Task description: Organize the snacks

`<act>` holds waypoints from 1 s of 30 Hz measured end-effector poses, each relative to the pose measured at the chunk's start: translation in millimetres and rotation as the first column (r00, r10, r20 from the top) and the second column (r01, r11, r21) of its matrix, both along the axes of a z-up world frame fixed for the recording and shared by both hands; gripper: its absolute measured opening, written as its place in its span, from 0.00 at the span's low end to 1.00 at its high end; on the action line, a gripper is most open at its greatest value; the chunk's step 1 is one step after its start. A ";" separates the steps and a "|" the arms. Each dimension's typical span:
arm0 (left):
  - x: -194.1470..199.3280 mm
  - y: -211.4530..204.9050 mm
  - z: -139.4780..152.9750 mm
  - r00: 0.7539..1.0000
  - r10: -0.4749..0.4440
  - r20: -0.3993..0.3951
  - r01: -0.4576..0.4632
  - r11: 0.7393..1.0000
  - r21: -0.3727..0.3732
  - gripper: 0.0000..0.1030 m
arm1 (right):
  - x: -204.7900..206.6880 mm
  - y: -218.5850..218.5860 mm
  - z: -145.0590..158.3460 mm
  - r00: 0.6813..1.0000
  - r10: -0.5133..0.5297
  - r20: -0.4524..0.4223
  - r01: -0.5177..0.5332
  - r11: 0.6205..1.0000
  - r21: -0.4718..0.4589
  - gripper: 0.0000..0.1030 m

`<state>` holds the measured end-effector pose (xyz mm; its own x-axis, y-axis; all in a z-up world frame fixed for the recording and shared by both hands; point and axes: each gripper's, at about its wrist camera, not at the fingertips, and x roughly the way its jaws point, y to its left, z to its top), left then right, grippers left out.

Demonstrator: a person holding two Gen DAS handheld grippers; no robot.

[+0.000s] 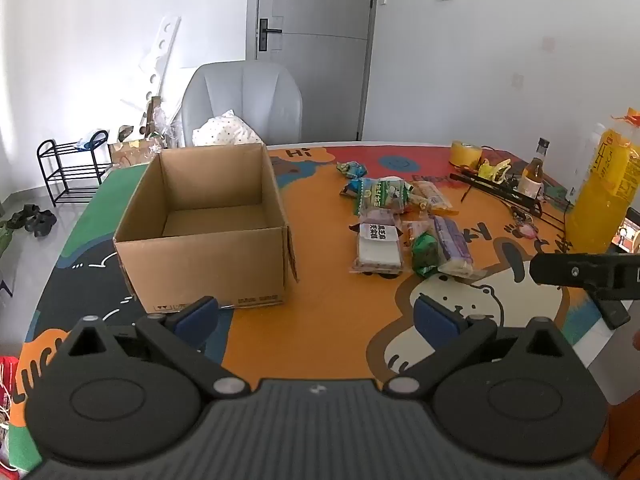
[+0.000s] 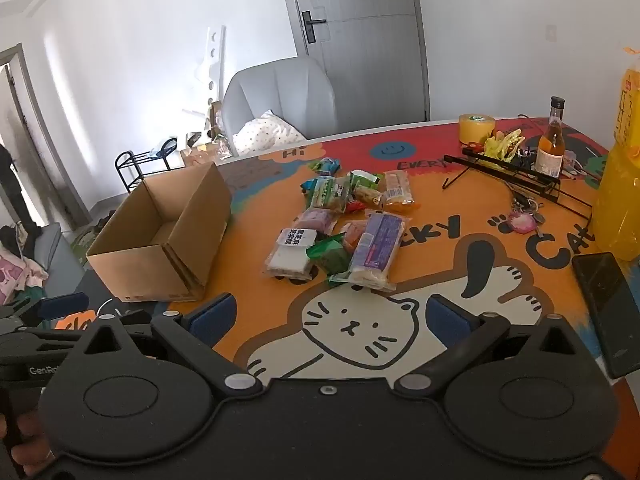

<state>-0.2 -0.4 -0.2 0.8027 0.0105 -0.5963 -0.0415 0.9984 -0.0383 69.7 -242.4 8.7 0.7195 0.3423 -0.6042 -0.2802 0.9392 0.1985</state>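
Blue pads line both of my tools: the left hand-held gripper [image 1: 316, 320] hangs with its jaws spread wide and nothing between them, and the right hand-held gripper [image 2: 328, 314] is just as wide apart and just as empty, both low over the bench [image 1: 320, 320]. Ahead of the left one stands the cardboard box [image 1: 204, 228], open at the top, nothing inside that I can see, with small print on its near wall too fine to read. To its right, apart from it, lies the heap of snacks [image 2: 344, 224]: a white-labelled pack [image 2: 290, 252] with dark characters, a purple pack [image 2: 376, 248], a green pouch [image 2: 330, 254], and more wrappers behind whose print I cannot make out. The mat reads "Hi", "EVERY" and "CKY CA", cut off. Beyond sit a tape roll [image 2: 476, 128], a small bottle [image 2: 551, 146], a dark phone [image 2: 608, 308] and a yellow bag [image 2: 620, 168] clipped by the frame edge. "GenRo" shows on the other tool's body at the left of the right view.
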 end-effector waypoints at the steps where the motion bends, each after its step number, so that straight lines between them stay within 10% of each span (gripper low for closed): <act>1: 0.1 -0.2 0.1 1.000 -0.001 -0.002 0.001 1.000 0.001 1.00 | 0.5 0.2 -0.1 1.000 0.000 -0.012 0.000 1.000 -0.002 1.00; 30: -2.0 -0.6 4.1 1.000 -0.005 0.004 0.005 1.000 -0.007 1.00 | -0.4 -1.8 3.1 1.000 -0.002 0.000 0.002 1.000 -0.001 1.00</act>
